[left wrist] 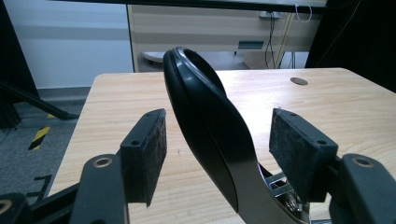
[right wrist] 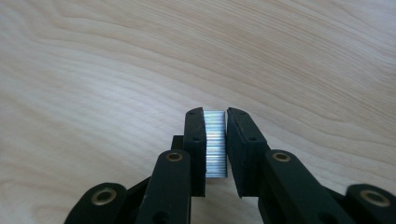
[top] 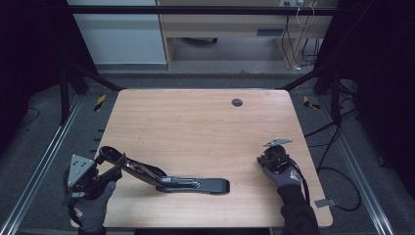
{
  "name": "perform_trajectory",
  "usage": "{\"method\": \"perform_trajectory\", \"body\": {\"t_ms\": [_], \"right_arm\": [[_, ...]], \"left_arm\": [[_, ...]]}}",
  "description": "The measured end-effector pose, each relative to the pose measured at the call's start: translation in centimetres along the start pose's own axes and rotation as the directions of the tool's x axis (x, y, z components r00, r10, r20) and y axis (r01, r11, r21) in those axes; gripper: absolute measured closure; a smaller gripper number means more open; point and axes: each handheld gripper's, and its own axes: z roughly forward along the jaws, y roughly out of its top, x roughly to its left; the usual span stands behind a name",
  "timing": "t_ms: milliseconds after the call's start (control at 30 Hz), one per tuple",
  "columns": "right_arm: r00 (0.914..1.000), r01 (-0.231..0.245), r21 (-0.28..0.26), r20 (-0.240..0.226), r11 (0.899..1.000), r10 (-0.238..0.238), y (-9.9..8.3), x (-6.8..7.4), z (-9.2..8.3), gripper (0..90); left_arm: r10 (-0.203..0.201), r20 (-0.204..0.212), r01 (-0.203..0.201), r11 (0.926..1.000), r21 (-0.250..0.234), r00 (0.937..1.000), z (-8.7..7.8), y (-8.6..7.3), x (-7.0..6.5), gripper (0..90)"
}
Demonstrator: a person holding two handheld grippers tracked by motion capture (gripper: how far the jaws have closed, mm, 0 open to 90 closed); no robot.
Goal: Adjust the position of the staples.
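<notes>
Black long-armed stapler [top: 166, 178] lies opened along the surface [top: 195, 122]; right hand-held gripper [right wrist: 215, 140], pinching a silver staple strip [right wrist: 215, 144], sits well right of its tray; left hand-held gripper [left wrist: 219, 140] spread around the raised arm.

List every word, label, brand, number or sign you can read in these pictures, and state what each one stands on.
None can be read: no lettering shows on the stapler, the strip of staples or the table.
The yellow-and-black striped tape on the floor bears stripes, no words.
</notes>
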Motion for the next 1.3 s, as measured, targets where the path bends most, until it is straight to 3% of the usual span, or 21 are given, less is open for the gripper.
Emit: {"method": "perform_trajectory", "body": {"t_ms": [33,67,167,200,267,400,533,900,1000,1300], "right_arm": [[1.0000,0.000,0.000,0.000,1.000,0.000,0.0,0.0,0.0,78.5],[0.9986,0.020,-0.003,-0.049,1.000,-0.020,-0.2,0.3,-0.4,78.4],[0.9935,0.035,-0.002,-0.108,0.999,-0.035,-0.9,1.0,-0.9,78.4],[0.9935,0.035,-0.002,-0.108,0.999,-0.035,-0.9,1.0,-0.9,78.4],[0.9848,0.086,-0.009,-0.151,0.996,-0.086,-1.5,1.6,-1.3,78.4],[0.9782,0.120,0.008,-0.171,0.993,-0.117,-2.0,2.0,-1.5,78.4],[0.9730,0.154,0.021,-0.177,0.988,-0.148,-2.4,2.3,-1.3,78.4],[0.9741,0.152,0.023,-0.173,0.988,-0.146,-2.2,2.3,-1.8,74.3],[0.9728,0.174,0.049,-0.164,0.984,-0.164,-2.0,2.4,-1.9,74.5],[0.9721,0.175,0.102,-0.176,0.979,-0.155,-1.6,2.6,-1.3,77.1]], "left_arm": [[0.000,0.000,0.000,1.0000,0.000,1.0000,0.0,0.0,0.0,36.2],[-0.001,0.000,0.001,1.0000,0.003,1.0000,0.0,0.0,0.0,36.2],[-0.001,0.001,0.001,1.0000,0.005,1.0000,0.1,-0.1,-0.1,36.6],[-0.001,0.001,0.001,1.0000,0.005,1.0000,0.1,-0.1,-0.1,36.8],[0.005,0.004,-0.005,0.9999,0.010,1.0000,0.2,-0.1,-0.2,36.9],[0.007,0.005,-0.007,0.9999,0.012,1.0000,0.2,-0.2,-0.3,37.2],[0.006,0.005,-0.006,0.9999,0.013,1.0000,0.2,-0.2,-0.3,37.3],[0.002,0.003,-0.002,0.9998,0.018,1.0000,0.3,-0.3,-0.3,37.4],[0.001,0.003,-0.001,0.9998,0.019,1.0000,0.3,-0.3,-0.2,37.5],[-0.001,-0.001,0.001,0.9998,0.022,1.0000,0.3,-0.3,-0.2,37.9]]}}
